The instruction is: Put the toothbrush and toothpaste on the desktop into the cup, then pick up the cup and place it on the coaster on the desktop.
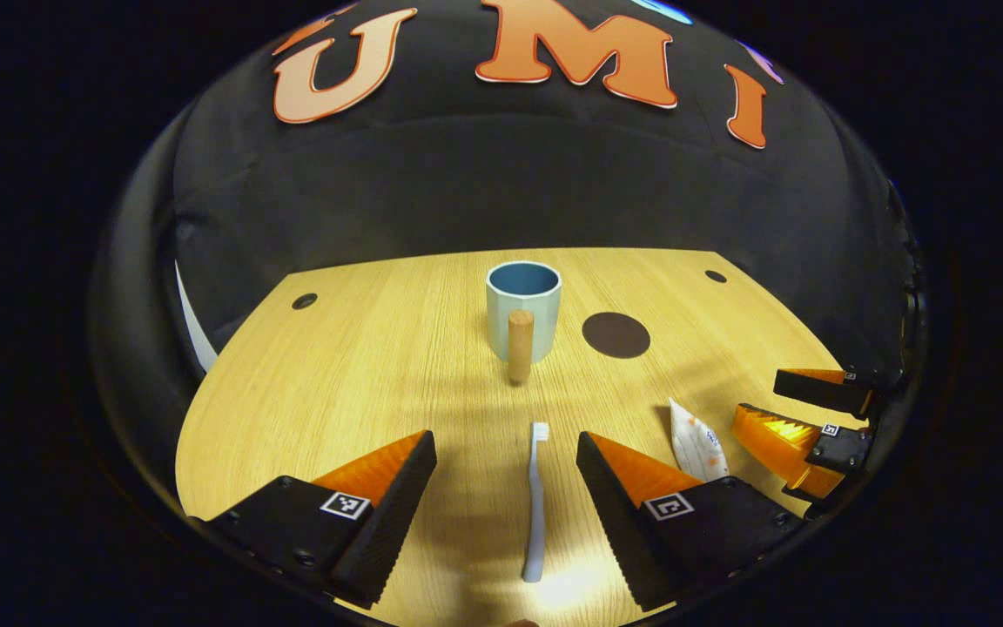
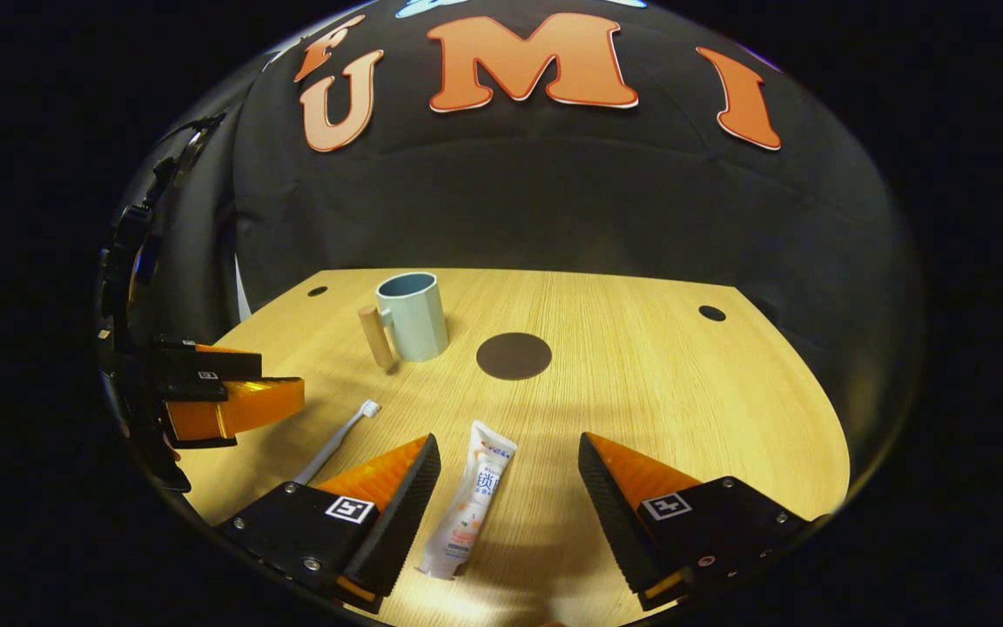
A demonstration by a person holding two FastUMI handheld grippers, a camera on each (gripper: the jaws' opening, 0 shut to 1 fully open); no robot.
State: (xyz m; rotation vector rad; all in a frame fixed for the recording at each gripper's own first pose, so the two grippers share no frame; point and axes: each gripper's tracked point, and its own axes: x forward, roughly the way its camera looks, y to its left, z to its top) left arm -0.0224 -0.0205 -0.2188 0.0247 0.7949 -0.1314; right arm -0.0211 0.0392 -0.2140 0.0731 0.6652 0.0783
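Two grippers hover low over the wooden desktop (image 1: 362,348), both with jaws spread wide and holding nothing. The left gripper (image 1: 506,470) straddles the toothbrush (image 1: 536,501), which lies flat between its fingers without touching them. The right gripper (image 2: 510,483) likewise brackets the toothpaste tube (image 2: 471,501); in the left gripper view that tube is half hidden behind a finger. Farther back stands the blue cup (image 1: 524,309) with its wooden handle, the dark round coaster (image 1: 615,335) just beside it.

A recording booth: black cloth wall (image 2: 554,200) behind a wooden desktop (image 2: 658,383).
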